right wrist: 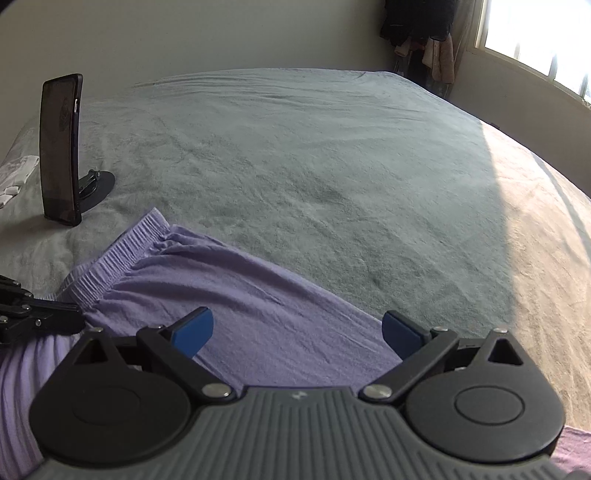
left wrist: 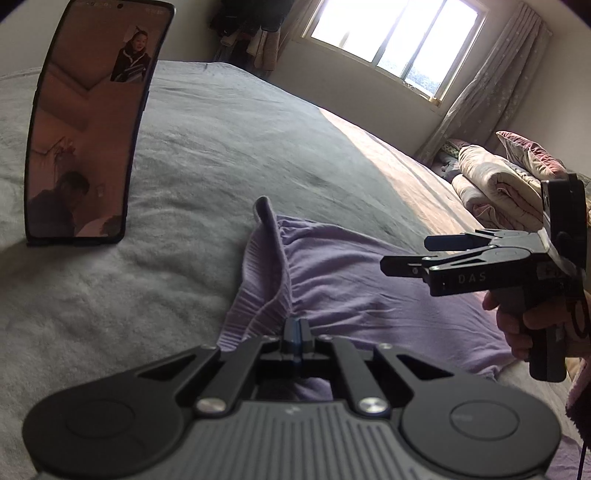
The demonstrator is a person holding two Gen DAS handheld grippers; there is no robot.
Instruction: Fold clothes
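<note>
Left gripper (left wrist: pixel 295 326): jaws together, pinching the ribbed waistband (left wrist: pixel 258 280) of the lilac garment (left wrist: pixel 369 295); the band rises into a raised fold ahead of the closed blue pads. Right gripper (right wrist: pixel 297 328): jaws wide apart, blue pads (right wrist: pixel 194 330) hovering above the cloth, nothing between them.

The garment lies spread on the grey bed cover (right wrist: pixel 295 166), near its front edge, waistband towards the phone.

Left wrist view only: the right gripper (left wrist: pixel 406 254) seen side-on over the garment, a hand (left wrist: pixel 517 325) round its grip; rolled bedding and pillows (left wrist: pixel 498 181) at the far right of the bed; a window (left wrist: pixel 395 37) with a curtain (left wrist: pixel 491 85); the phone (left wrist: pixel 92 122) screen lit, facing the camera.

Right wrist view only: the phone (right wrist: pixel 61 147) edge-on and upright, propped on a round black stand (right wrist: pixel 98 184); a white cloth item (right wrist: pixel 14 177) behind it at the left edge; the left gripper (right wrist: pixel 37 317) entering from the left, its tip at the waistband (right wrist: pixel 122 254). A sunlit band crosses the cover at the right. Dark clothes (right wrist: pixel 417 22) hang in the far corner.
</note>
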